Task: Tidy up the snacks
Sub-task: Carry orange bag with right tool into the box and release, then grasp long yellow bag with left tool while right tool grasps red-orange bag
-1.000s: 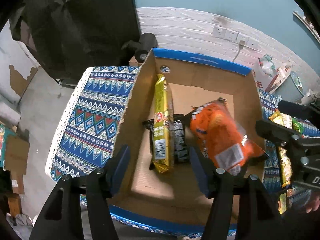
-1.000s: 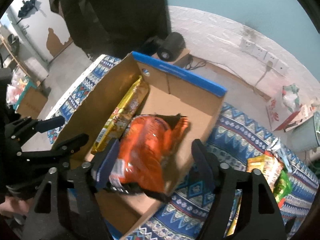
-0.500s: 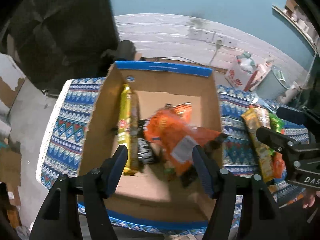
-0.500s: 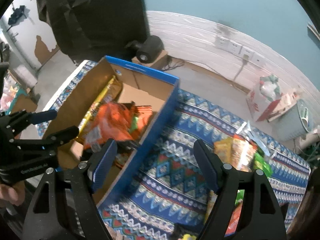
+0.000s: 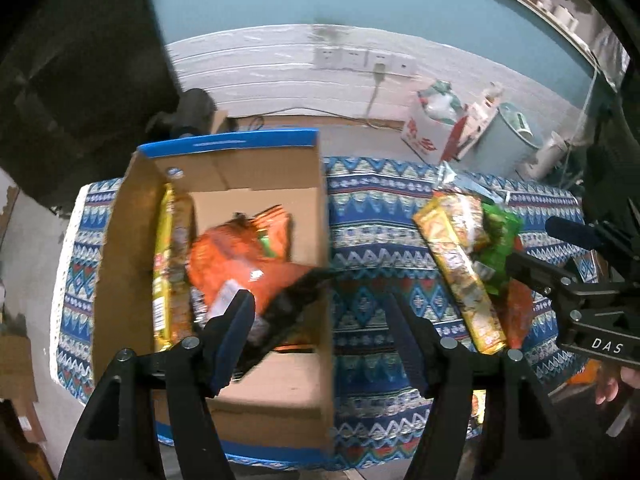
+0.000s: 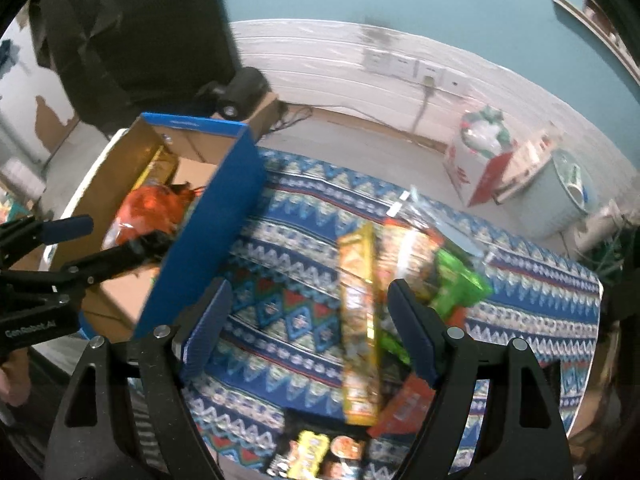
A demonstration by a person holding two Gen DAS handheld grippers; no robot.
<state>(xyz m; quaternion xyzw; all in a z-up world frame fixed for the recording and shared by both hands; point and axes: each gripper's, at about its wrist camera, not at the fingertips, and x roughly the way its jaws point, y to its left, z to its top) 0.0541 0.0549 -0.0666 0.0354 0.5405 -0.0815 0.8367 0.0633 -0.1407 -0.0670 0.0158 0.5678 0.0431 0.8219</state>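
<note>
Right gripper [image 6: 308, 324]: wide open, empty, above the cloth [image 6: 288, 240], fingers astride the near end of the long yellow pack [image 6: 358, 320]. Beyond it: green bag [image 6: 460, 284] and an orange-red pack [image 6: 404, 404], all heaped together, touching; smaller packets [image 6: 312, 454] at the cloth's near edge, blurred. Left gripper [image 5: 324, 320]: likewise open and empty, over the right wall of the box [image 5: 324, 216]. Inside the box: orange bag [image 5: 240, 260], leaning on a yellow stick pack [image 5: 168, 264]. Probably light, crinkly, slick foil throughout; contents likely brittle. Best pinched across the narrow width near mid-length, gently, to avoid sag or crushing. Green bag soft and puffy: better taken by a seam.
</note>
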